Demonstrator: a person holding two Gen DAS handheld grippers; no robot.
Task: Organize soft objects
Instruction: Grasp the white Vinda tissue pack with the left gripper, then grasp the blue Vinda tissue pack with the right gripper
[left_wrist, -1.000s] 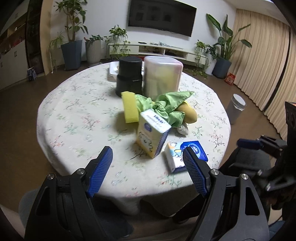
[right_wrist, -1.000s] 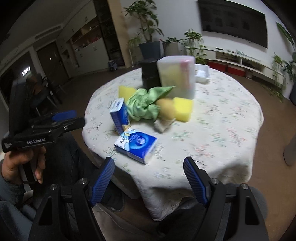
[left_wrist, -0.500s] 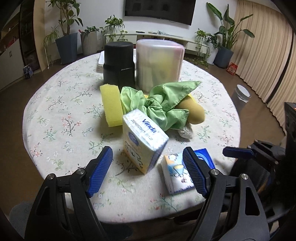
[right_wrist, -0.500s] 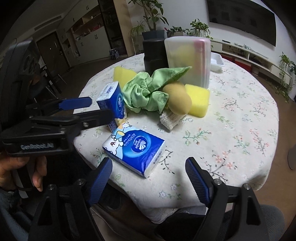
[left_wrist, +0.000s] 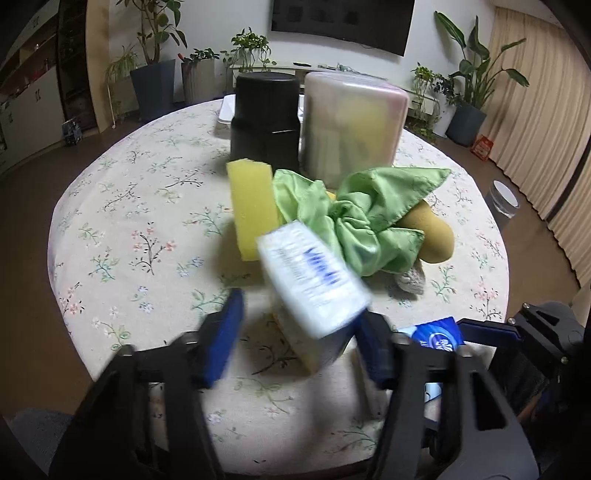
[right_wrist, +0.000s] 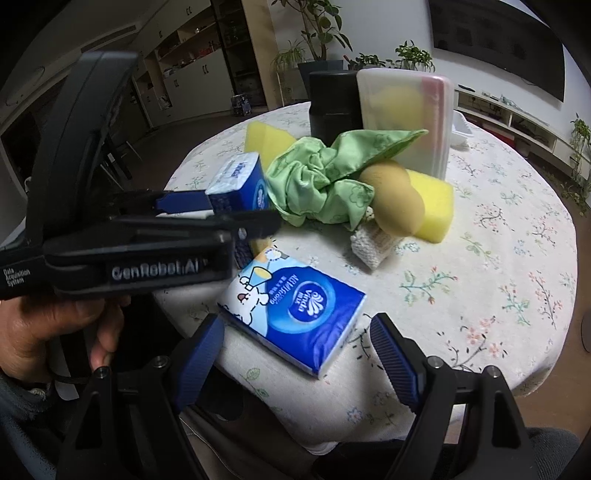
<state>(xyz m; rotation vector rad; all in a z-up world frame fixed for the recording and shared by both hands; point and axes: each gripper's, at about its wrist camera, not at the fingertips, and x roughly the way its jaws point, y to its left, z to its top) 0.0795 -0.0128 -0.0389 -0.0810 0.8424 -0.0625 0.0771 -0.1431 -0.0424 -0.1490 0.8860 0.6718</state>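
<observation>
The upright tissue pack stood tilted between the left tongs, whose blue pads flanked it on either side; blur hid whether the pads touched it, so I could not tell if they had clamped. Seen from the right wrist camera, that same pack sat at the tip of the left tongs, which reached in from the left side. The right tongs were spread apart, with the flat blue tissue pack lying on the bench just ahead of them, near the bench's front edge. Beyond the left tongs lay a crumpled green cloth, with a yellow sponge standing to its left and a tan sponge to its right, a small knitted pad under it. Farther back stood a black canister and a translucent box, side by side. Ahead and right of the right tongs, a second yellow sponge lay behind the tan one.
</observation>
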